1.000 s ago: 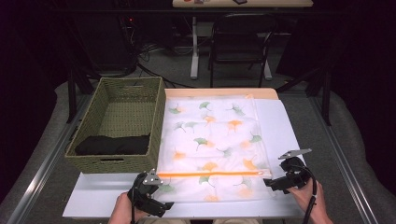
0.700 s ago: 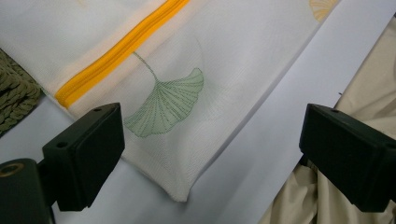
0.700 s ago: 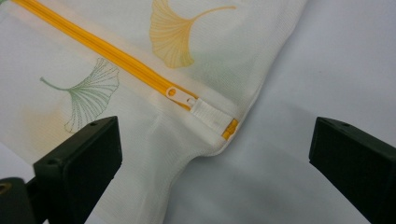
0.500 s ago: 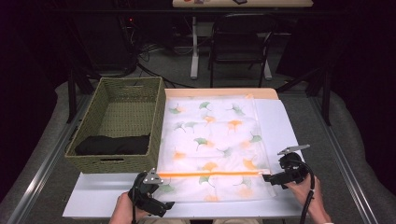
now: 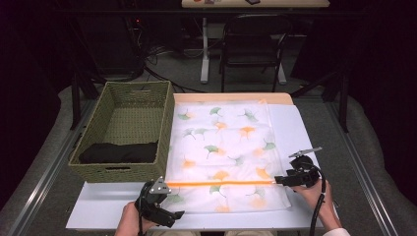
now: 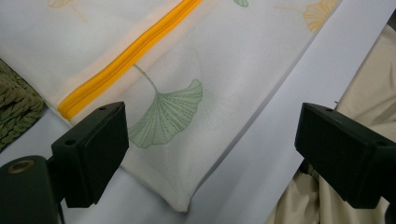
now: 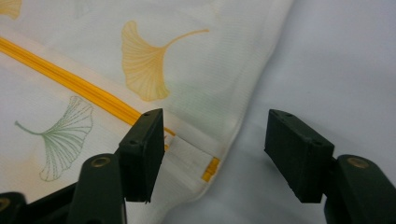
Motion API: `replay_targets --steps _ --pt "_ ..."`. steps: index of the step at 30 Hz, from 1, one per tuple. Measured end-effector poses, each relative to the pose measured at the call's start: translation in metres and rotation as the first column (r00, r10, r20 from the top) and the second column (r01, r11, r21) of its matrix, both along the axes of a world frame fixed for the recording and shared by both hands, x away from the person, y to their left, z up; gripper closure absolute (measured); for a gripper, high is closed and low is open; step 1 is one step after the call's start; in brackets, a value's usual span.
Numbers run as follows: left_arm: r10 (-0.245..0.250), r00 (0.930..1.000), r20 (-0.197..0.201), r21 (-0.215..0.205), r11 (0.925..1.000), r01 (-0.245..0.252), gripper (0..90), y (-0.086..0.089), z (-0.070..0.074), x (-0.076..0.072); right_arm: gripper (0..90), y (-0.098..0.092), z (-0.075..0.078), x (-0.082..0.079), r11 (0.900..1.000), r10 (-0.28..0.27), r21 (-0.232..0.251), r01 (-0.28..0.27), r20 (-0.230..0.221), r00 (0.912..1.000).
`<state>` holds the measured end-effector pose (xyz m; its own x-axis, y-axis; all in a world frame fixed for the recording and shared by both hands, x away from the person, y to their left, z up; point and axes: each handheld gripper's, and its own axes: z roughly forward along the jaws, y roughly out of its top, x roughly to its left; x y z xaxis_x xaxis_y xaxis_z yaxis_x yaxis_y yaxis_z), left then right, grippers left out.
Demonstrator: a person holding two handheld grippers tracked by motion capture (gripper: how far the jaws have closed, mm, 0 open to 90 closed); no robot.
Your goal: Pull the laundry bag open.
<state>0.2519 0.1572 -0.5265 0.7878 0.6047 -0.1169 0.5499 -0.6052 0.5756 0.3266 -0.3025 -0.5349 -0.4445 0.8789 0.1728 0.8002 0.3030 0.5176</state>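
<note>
- you have no readable text, label, brand, number or sign in any of the views.
- the mesh bag (image 5: 223,152) carries only a printed pattern of green and orange ginkgo leaves and an orange zipper (image 5: 219,183); there are no letters on it.
- the woven basket (image 5: 123,132) shows you no tag or marking.
- the white worktop (image 5: 295,132) is plain, with nothing written on it.
</note>
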Motion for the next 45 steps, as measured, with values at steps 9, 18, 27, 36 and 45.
replay_targets --steps 9,18,27,36,45 --pt "-0.019 0.9997 0.013 -0.004 0.9998 0.019 13.9 -0.001 0.001 0.004 58.4 0.003 -0.003 -0.004 1.0 -0.007 0.024 0.008 -0.025 0.9997" --pt "-0.006 0.9999 0.012 -0.017 0.9998 0.007 11.8 -0.008 0.006 0.01 63.4 0.007 -0.001 -0.009 0.999 -0.037 -0.007 0.037 -0.035 0.9987" --pt "-0.055 0.9985 -0.008 -0.009 0.9985 0.055 13.5 -0.026 0.007 0.018 80.4 0.007 -0.001 -0.011 0.999 -0.032 -0.014 0.032 -0.032 0.999" --pt "-0.055 0.9985 -0.001 -0.042 0.9976 0.055 13.9 -0.037 0.01 0.025 83.6 0.009 0.005 -0.013 1.0 -0.016 -0.026 0.016 0.015 0.9998" --pt "-0.094 0.9956 0.007 -0.063 0.9936 0.094 6.4 -0.075 0.014 0.044 83.9 0.016 0.015 -0.018 0.997 0.019 -0.071 -0.015 0.067 0.9976"
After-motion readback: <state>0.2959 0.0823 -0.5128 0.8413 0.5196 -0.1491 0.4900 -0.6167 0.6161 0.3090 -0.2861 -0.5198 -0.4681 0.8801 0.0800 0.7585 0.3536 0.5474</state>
